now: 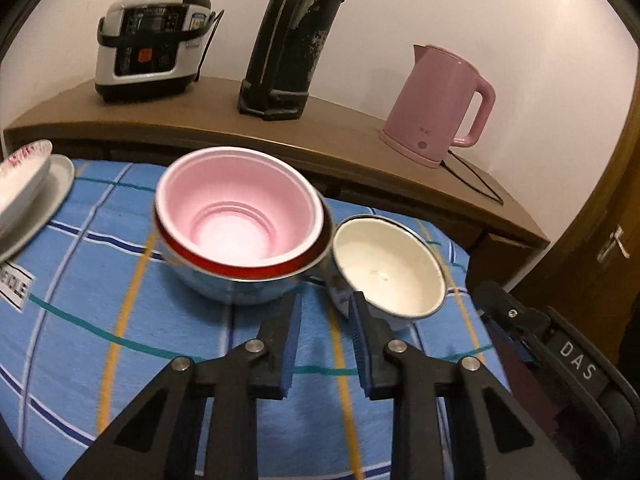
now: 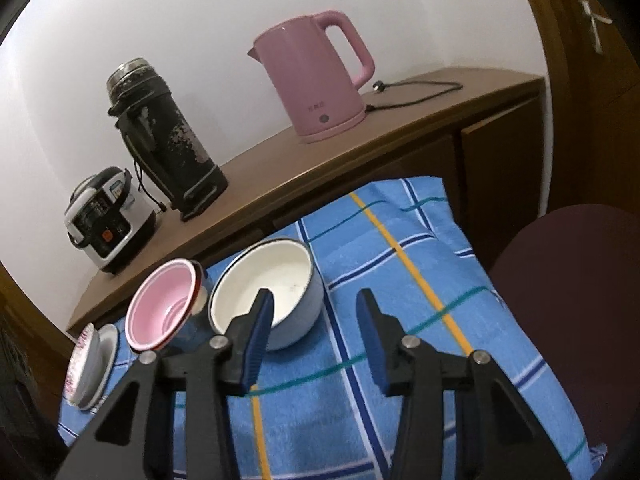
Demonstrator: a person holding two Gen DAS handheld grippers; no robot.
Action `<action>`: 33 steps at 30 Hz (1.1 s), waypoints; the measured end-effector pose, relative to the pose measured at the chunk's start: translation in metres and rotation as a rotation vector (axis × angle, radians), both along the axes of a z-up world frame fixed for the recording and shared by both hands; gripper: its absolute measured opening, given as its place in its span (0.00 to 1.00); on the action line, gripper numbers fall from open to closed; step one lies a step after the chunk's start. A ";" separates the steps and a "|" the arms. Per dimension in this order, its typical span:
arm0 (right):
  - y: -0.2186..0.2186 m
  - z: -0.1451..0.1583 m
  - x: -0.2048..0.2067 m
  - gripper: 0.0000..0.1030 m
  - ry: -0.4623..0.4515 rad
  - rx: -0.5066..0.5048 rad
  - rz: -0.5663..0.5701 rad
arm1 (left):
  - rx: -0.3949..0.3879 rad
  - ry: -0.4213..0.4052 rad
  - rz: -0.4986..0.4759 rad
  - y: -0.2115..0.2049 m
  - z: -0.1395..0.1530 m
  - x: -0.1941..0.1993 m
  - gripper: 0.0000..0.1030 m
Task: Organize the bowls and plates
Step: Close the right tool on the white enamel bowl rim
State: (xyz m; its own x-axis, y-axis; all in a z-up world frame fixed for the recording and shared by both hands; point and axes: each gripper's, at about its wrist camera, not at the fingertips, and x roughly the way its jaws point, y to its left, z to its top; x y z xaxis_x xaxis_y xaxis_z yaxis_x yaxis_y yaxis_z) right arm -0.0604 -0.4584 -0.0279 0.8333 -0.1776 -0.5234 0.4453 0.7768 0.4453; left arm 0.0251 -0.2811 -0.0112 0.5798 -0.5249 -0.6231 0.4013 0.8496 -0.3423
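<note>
Left edge of the blue checked cloth point(image 1: 120, 320): shallow white plates with pink-patterned rim point(image 1: 22, 184), stacked. Centre: pink plastic bowl point(image 1: 236, 208) nested inside a red-rimmed pale blue enamel bowl point(image 1: 224, 284). Touching its right side: white enamel bowl with dark rim point(image 1: 390, 268), tilted. Left tongs point(image 1: 325, 312) narrow, nothing gripped, tips just before the gap between the two bowls. Right tongs point(image 2: 316, 308) moderately apart, empty; left pad overlaps the white bowl's rim in view. Behind, on the brown wooden worktop point(image 1: 200, 120): rice cooker point(image 1: 152, 40), black flask point(image 1: 296, 36), pink kettle point(image 1: 436, 104).
</note>
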 end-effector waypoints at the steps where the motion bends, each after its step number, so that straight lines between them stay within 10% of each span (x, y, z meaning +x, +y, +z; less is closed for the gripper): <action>1: -0.005 0.000 0.003 0.42 -0.001 0.014 0.008 | -0.009 0.010 0.006 -0.002 0.000 0.001 0.24; 33: -0.035 -0.034 0.057 0.19 0.178 0.206 0.182 | 0.060 0.068 0.001 -0.033 -0.008 0.021 0.24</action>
State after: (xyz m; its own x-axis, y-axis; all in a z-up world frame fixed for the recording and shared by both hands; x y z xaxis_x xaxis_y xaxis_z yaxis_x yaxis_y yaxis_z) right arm -0.0030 -0.4938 -0.0619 0.7337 0.0913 -0.6733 0.3921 0.7524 0.5293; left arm 0.0457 -0.3146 -0.0195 0.5360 -0.4845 -0.6914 0.3780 0.8700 -0.3166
